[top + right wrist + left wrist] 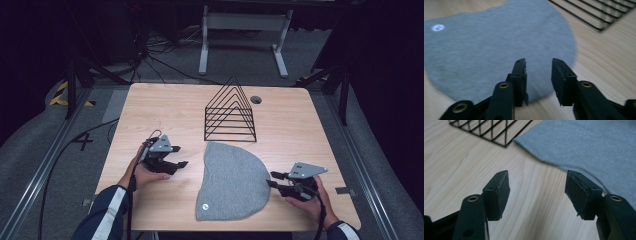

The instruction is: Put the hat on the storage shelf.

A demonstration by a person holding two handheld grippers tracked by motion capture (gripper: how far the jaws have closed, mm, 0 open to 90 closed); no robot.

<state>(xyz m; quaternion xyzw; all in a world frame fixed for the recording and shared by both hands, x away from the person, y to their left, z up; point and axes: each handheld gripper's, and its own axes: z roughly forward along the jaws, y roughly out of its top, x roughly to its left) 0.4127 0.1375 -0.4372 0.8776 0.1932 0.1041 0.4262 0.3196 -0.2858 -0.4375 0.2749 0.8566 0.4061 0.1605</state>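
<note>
Grey beanie (230, 182): flat on table (165, 105), near edge, front of wire rack (231, 112). Left gripper (176, 165) and right gripper (272, 180): 1 each side, jaws apart, holding nothing. Advice: pinch opposite edges low, 2 grips together, lift evenly.

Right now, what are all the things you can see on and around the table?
Grey cloth: one, flat on the table's near middle, a small round white tag near its front edge.
Wire rack: one, black, triangle-shaped, behind the cloth.
Table: one, light wood, with a round hole near the back edge.
White frame: one, on the floor behind the table.
Cables: several, black, on the floor at back left.
Left tongs: one, black, jaws apart with nothing between them, left of the cloth.
Right tongs: one, black, jaws apart, at the cloth's right edge.
Hands: two, dark sleeves with a white stripe.
</note>
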